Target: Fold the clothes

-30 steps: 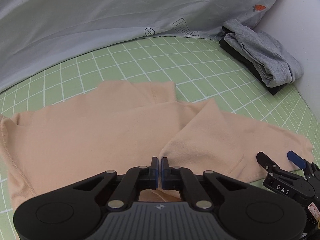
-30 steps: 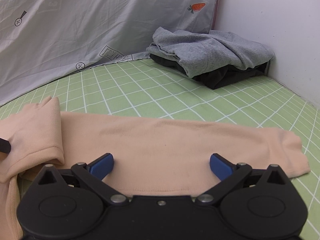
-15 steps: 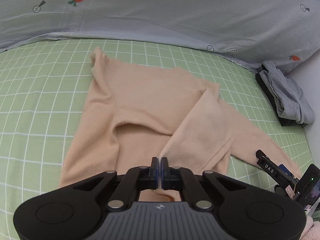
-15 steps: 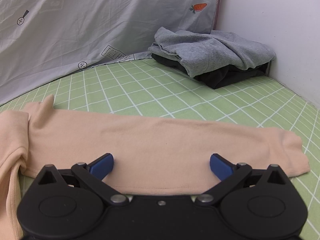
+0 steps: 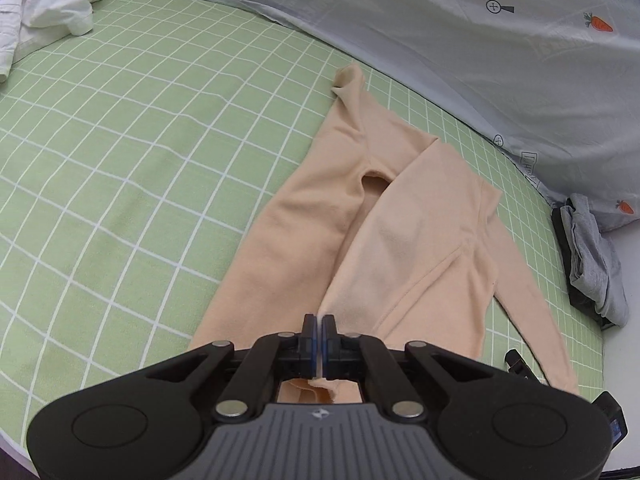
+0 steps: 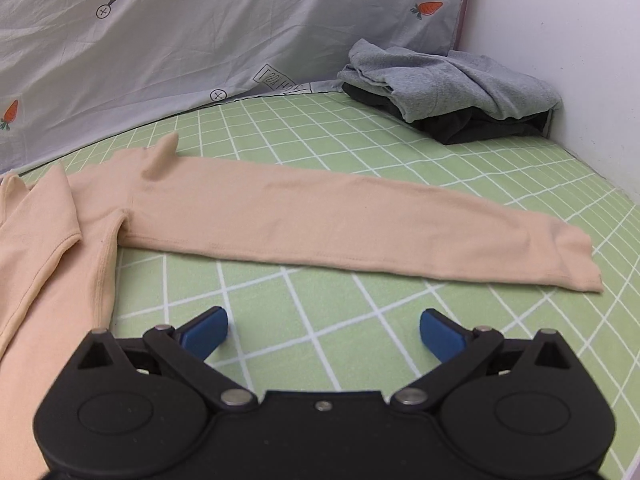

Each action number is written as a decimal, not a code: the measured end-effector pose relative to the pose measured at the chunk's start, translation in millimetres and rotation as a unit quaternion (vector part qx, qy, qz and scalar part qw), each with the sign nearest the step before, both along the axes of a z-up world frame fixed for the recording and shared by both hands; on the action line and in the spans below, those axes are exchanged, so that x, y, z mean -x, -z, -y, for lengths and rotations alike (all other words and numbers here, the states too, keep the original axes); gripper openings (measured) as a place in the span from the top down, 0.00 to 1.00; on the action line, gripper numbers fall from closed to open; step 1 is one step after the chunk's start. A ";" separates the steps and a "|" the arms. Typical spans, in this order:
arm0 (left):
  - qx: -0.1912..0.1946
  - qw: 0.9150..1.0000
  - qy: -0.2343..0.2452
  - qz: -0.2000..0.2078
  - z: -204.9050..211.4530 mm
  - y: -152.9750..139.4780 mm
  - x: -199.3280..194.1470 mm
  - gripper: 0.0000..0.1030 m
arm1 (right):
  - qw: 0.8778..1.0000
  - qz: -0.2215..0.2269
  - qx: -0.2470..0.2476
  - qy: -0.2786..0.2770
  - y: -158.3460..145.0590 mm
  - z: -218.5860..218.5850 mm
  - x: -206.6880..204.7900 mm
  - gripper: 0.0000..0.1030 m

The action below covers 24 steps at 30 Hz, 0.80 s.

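Peach knit pinched at its edge between the closed jaws of the left gripper (image 5: 319,336), the rest of the peach long-sleeved top (image 5: 404,240) trailing away over the green checked sheet (image 5: 140,160) toward the grey carrot-print duvet (image 5: 500,60). Spread wide and empty over bare sheet, right gripper (image 6: 322,330), just short of the outstretched sleeve (image 6: 340,220), folded grey and black clothes (image 6: 452,92) stacked beyond by the wall. Soft, light, limp and stretchy by the look of it, likely to sag and wrinkle when lifted; best taken at a hem, cuff or seam.
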<state>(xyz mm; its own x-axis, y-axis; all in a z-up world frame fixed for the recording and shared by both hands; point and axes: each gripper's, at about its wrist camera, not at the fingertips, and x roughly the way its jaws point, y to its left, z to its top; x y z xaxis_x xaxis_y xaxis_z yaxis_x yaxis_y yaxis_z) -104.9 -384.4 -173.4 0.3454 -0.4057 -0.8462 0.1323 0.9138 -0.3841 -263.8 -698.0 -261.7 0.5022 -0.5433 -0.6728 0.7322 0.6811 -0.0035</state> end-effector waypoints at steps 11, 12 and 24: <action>-0.009 0.998 -0.040 -0.049 -45.1 16.9 16.9 0.98 | 1.000 0.000 -0.001 -0.013 -0.6 -26.7 11.4 0.00; -0.012 0.998 -0.039 -0.052 -46.9 18.6 17.7 0.98 | 1.000 0.002 0.001 -0.012 -0.2 -28.8 12.1 0.00; -0.073 0.996 0.008 -0.060 -47.4 44.6 21.1 0.96 | 1.000 0.018 0.020 -0.012 3.5 -37.0 16.8 0.00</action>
